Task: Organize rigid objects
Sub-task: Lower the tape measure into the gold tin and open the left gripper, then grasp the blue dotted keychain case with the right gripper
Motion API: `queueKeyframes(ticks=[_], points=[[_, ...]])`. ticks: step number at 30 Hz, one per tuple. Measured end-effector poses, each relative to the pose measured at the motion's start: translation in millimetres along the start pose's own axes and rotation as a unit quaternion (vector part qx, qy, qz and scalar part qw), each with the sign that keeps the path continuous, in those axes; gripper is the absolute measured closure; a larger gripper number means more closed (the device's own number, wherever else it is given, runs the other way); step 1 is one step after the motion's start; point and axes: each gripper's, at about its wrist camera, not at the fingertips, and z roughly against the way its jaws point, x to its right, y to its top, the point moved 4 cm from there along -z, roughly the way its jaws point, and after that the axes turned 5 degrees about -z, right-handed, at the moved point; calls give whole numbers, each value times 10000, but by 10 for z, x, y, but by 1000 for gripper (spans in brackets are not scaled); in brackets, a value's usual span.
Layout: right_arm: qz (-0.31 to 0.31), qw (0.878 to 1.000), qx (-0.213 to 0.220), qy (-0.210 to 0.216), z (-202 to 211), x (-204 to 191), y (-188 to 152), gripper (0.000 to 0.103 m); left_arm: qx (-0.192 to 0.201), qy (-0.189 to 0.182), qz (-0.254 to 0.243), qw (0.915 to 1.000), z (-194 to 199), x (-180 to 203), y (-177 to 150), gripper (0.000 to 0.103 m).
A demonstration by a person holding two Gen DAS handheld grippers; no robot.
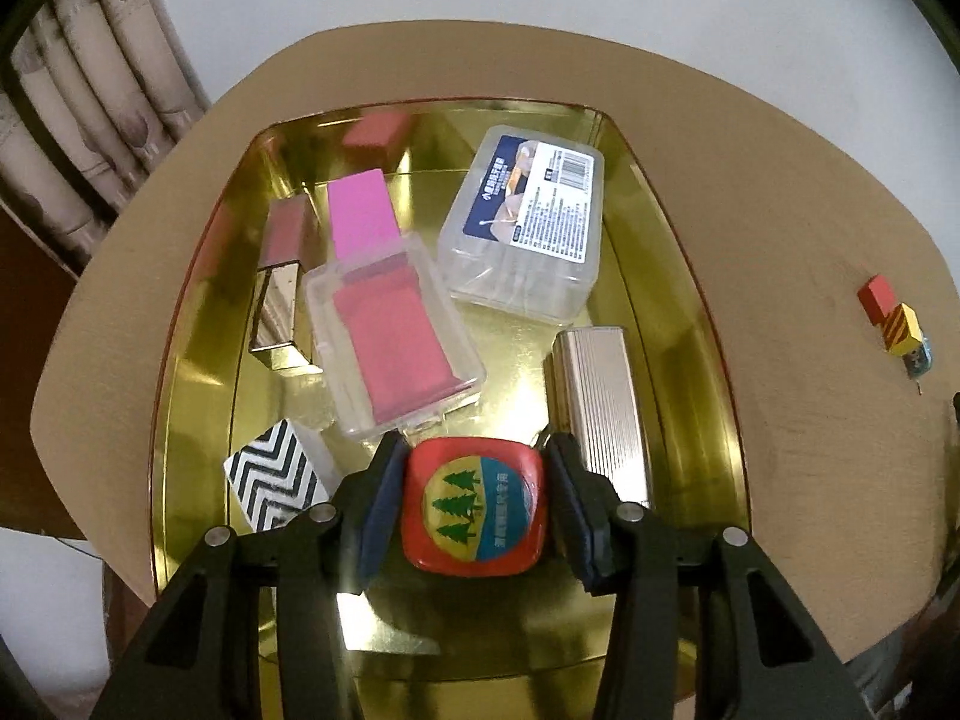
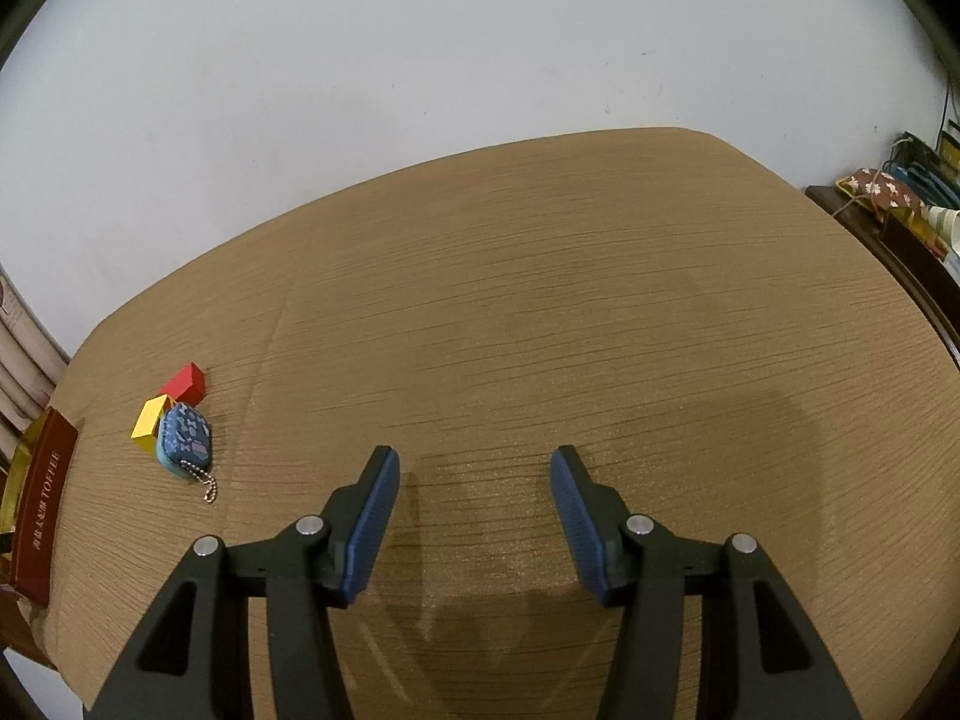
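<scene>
My left gripper (image 1: 474,450) is shut on a red square tin with a tree emblem (image 1: 474,507), held over the near part of the gold tray (image 1: 690,324). In the tray lie a clear case with a pink insert (image 1: 396,330), a clear labelled box (image 1: 525,222), a ribbed silver case (image 1: 600,408), a zigzag block (image 1: 276,480), a pink block (image 1: 363,216) and a mirrored box (image 1: 276,312). My right gripper (image 2: 474,462) is open and empty above the bare tablecloth. A red block (image 2: 185,383), a yellow block (image 2: 150,423) and a blue pouch (image 2: 185,441) lie to its left.
The tan cloth-covered table (image 2: 540,300) ends at a white wall. A red toffee box lid (image 2: 42,510) lies at the left edge of the right wrist view. Curtains (image 1: 90,90) hang at far left. A cluttered dark shelf (image 2: 900,210) stands at right.
</scene>
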Motion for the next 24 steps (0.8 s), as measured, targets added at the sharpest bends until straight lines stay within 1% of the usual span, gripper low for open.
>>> queueKeyframes(ticks=[2, 3, 6, 7, 8, 9, 11, 12, 13, 16, 17, 19, 20, 21, 22, 24], points=[[-2, 10000, 1, 12, 9, 5, 1, 49, 169, 15, 54, 9998, 123, 5, -42, 54], [-4, 10000, 1, 20, 12, 6, 3, 49, 261, 45, 77, 9996, 193, 14, -68, 49], [39, 10000, -11, 0, 11, -1, 6, 46, 639, 120, 33, 9979, 458, 105, -105, 46], [70, 10000, -22, -9, 14, -10, 0, 46, 745, 128, -32, 9971, 552, 133, -146, 41], [109, 9999, -30, -27, 19, -21, -10, 46, 833, 150, -74, 9964, 644, 174, -190, 38], [189, 9998, -46, -2, 27, -51, -18, 46, 927, 109, -96, 9956, 730, 248, -239, 36], [493, 9982, -144, 319, 49, -195, -56, 46, 1054, -229, -206, 9940, 877, 409, -366, 35], [747, 9957, -236, 504, 67, -318, -91, 46, 1042, -341, -256, 9936, 907, 495, -437, 32], [993, 9929, -272, 592, 93, -436, -128, 46, 1015, -435, -300, 9934, 928, 577, -516, 29], [1836, 9781, -334, 920, 194, -880, -254, 46, 915, -730, -436, 9922, 920, 815, -750, 29], [2146, 9710, -332, 997, 220, -1054, -290, 46, 809, -865, -453, 9919, 884, 900, -829, 29], [2471, 9622, -347, 1095, 223, -1256, -313, 46, 642, -1107, -398, 9910, 806, 1004, -955, 29], [2605, 9579, -390, 1143, 199, -1351, -315, 46, 501, -1297, -333, 9897, 761, 1056, -1043, 29], [2748, 9534, -461, 1153, 145, -1450, -311, 47, 420, -1396, -299, 9889, 726, 1089, -1093, 29], [2795, 9518, -508, 1156, 109, -1465, -293, 48, 339, -1450, -283, 9884, 692, 1135, -1145, 29], [2893, 9480, -648, 1161, 3, -1543, -273, 51, 290, -1443, -278, 9887, 660, 1173, -1209, 29]])
